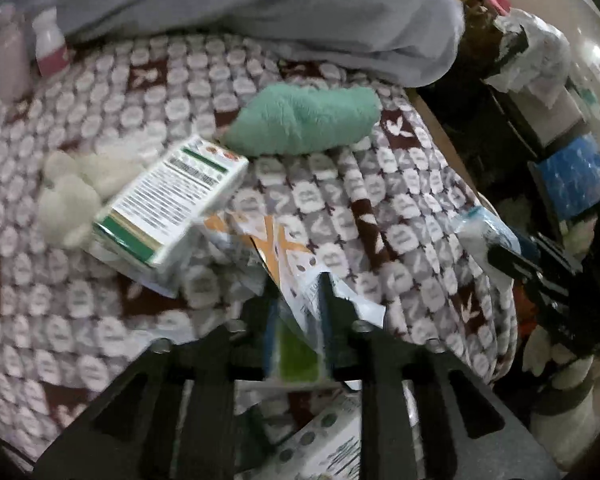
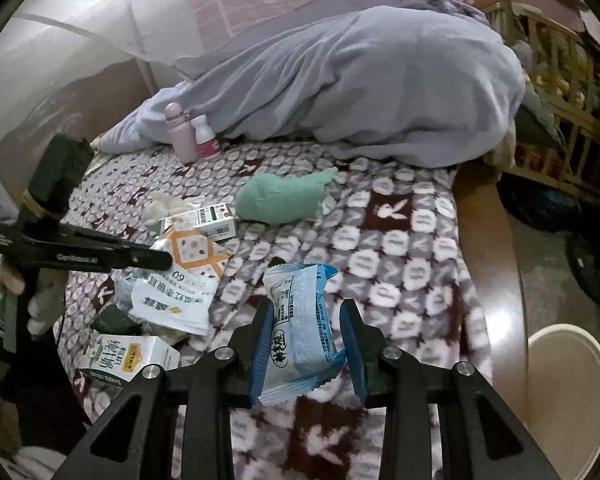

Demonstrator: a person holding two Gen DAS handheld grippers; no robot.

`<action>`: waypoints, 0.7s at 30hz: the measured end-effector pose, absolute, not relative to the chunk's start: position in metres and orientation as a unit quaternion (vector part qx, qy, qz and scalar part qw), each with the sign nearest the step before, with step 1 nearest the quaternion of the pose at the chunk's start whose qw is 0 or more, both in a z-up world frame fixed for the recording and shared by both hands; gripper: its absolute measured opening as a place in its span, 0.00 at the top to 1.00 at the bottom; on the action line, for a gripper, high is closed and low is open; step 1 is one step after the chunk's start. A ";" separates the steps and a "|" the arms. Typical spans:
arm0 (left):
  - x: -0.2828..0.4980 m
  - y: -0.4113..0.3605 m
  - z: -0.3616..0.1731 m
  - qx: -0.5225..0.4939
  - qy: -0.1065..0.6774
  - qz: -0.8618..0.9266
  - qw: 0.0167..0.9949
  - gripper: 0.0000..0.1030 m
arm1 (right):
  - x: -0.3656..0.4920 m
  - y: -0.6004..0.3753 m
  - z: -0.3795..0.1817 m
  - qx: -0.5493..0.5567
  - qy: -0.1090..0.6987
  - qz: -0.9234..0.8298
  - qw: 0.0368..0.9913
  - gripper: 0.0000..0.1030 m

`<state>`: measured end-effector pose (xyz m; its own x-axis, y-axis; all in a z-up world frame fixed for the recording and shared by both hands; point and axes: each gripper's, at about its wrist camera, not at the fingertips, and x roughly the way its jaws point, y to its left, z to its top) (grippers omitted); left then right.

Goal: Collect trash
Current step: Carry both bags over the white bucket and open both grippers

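Note:
My right gripper [image 2: 306,316] is shut on a blue-and-white snack packet [image 2: 300,312], held above the patterned bedspread [image 2: 400,240]. My left gripper [image 1: 300,300] has an orange-and-white wrapper [image 1: 260,240] pinched between its fingers; from the right wrist view its fingertip [image 2: 156,260] lies on that wrapper [image 2: 196,252]. A green-and-white box [image 1: 172,204] lies tilted just beyond it, with crumpled white tissue [image 1: 72,192] to its left. A white wrapper [image 2: 172,304] and a milk carton [image 2: 128,356] lie near the bed's front.
A green towel [image 2: 284,196] lies mid-bed in front of a heaped grey blanket [image 2: 380,80]. A pink bottle [image 2: 180,132] and a small white one [image 2: 204,136] stand at the back. A beige bin [image 2: 568,380] sits on the floor beyond the bed's wooden edge [image 2: 496,240].

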<state>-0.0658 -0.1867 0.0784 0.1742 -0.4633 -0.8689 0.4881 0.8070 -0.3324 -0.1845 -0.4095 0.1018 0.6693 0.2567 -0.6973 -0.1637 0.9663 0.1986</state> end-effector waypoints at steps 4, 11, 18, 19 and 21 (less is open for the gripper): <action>-0.063 -0.196 0.065 -0.014 0.574 -0.291 0.765 0.77 | -0.188 -0.415 0.100 0.068 0.390 0.112 0.911 0.68; -0.069 -0.194 0.085 -0.029 0.551 -0.292 0.782 0.95 | -0.196 -0.428 0.102 0.075 0.382 0.100 0.915 0.68; -0.088 -0.217 0.130 -0.010 0.502 -0.319 0.804 0.96 | -0.204 -0.449 0.108 0.084 0.371 0.081 0.921 0.68; -0.090 -0.224 0.134 0.001 0.497 -0.321 0.806 0.96 | -0.206 -0.452 0.109 0.085 0.369 0.077 0.923 0.68; -0.091 -0.233 0.136 0.011 0.497 -0.322 0.805 0.96 | -0.209 -0.459 0.111 0.090 0.366 0.072 0.924 0.68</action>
<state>-0.0909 -0.2331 0.1357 0.2977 -0.5083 -0.8081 0.5305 0.7918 -0.3026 -0.2088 -0.4594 0.1108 0.7221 0.1980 -0.6629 -0.0662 0.9736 0.2186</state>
